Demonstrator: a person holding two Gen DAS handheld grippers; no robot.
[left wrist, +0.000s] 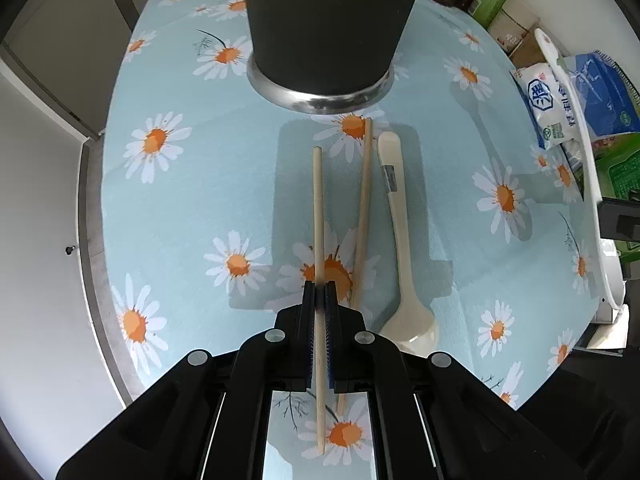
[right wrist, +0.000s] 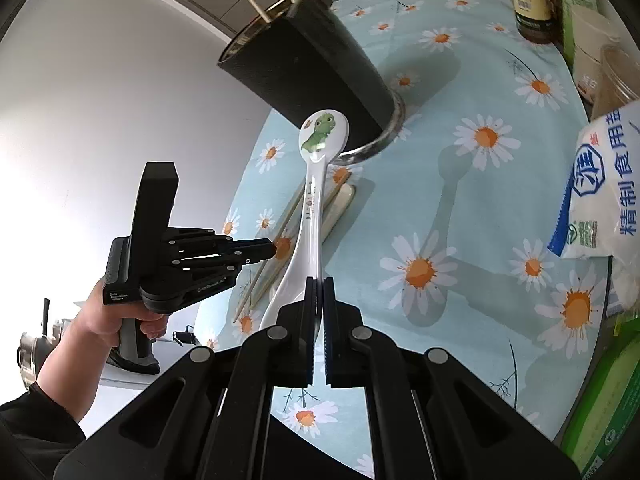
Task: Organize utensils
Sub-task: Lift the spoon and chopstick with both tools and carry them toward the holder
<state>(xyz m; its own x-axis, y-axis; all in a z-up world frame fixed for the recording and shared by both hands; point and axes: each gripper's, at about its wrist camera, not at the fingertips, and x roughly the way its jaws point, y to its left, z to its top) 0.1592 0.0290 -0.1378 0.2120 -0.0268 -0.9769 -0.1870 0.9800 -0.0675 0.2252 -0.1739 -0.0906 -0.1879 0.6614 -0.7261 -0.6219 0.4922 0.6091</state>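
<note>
Wooden chopstick (left wrist: pixel 318 216) sits pinched in the left gripper (left wrist: pixel 319 300) at frame centre, below the black cup (left wrist: pixel 324 20). Right gripper (right wrist: pixel 319 300) clamps a white dinosaur spoon (right wrist: pixel 316 184), centre frame, above the daisy tablecloth (right wrist: pixel 480 200).

Black cup (left wrist: pixel 324 24), daisy-print blue tablecloth (left wrist: pixel 192 208), white dinosaur-print spoon (right wrist: pixel 316 184)

Round table in a bright kitchen corner

A daisy-print blue tablecloth (left wrist: pixel 192 208) covers the table; white walls (right wrist: pixel 100 92) and grey cabinet doors (left wrist: pixel 60 40) stand beyond its left edge.
</note>
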